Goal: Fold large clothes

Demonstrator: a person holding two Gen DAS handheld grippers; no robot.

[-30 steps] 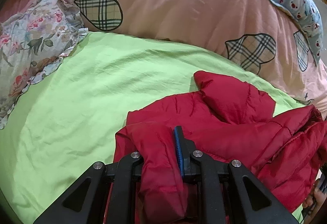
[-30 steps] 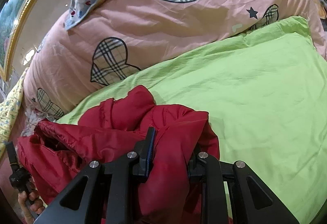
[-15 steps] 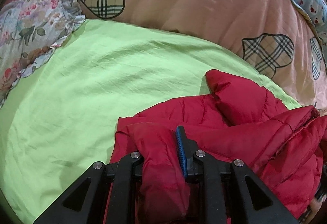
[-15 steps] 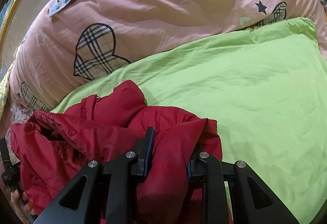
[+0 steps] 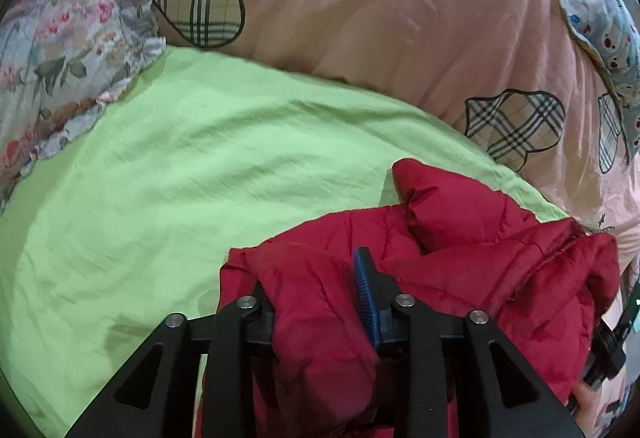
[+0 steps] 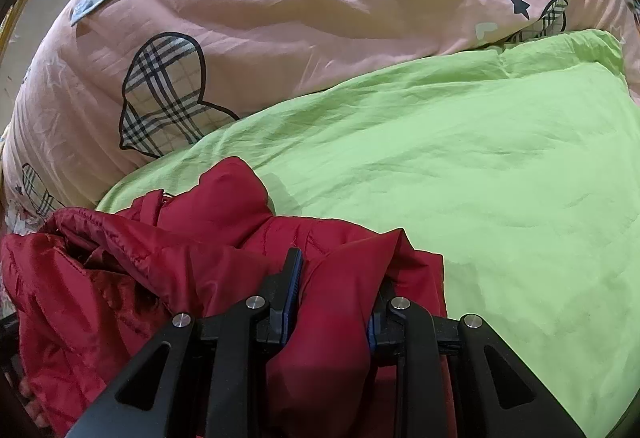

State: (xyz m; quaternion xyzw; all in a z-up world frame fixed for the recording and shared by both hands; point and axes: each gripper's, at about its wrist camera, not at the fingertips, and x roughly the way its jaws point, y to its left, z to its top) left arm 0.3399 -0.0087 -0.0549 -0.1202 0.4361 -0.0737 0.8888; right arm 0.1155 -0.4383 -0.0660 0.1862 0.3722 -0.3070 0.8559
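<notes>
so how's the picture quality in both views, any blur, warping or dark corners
Left wrist view: the green sheet is slightly smeared, the red jacket stays crisp, and fisheye bends the sheet's edge against the pink duvet. Right wrist view: sharper overall, with the same bowing and black corners; the jacket casts a soft shadow on the sheet.

One red puffer jacket, lower centre. One green sheet across the middle. One pink duvet at top, three plaid hearts showing in left view. One floral pillow, upper left. One blue printed pillow, upper right. Two grippers.
</notes>
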